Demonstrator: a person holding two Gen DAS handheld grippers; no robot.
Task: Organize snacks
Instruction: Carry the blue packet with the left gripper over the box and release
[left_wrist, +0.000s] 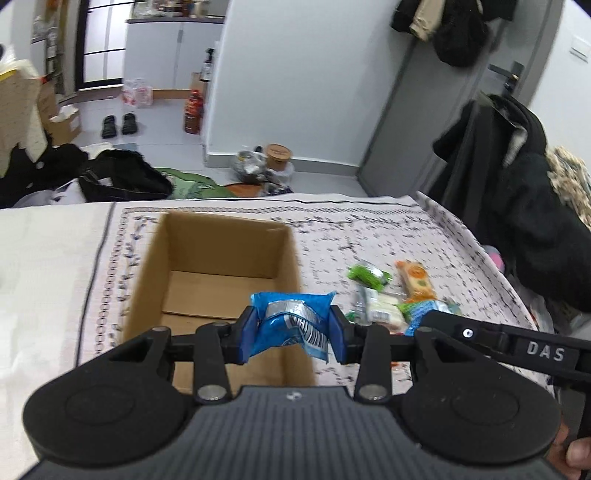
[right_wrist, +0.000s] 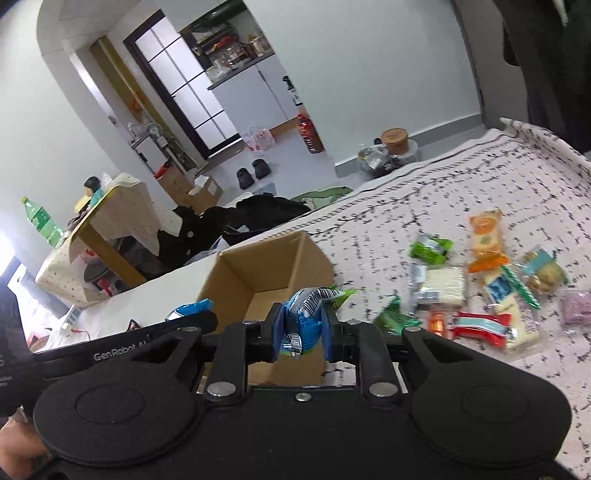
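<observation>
Above the cardboard box (left_wrist: 221, 258), each tool (left_wrist: 293, 332) pinches a blue packet (left_wrist: 291, 321).

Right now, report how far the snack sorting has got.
Done: nothing; the brown cardboard box shows only bare floor. In hand: the left gripper and right gripper each clamp a blue foil snack packet near the box. Left: the scattered wrapped snacks on the patterned tablecloth.
</observation>
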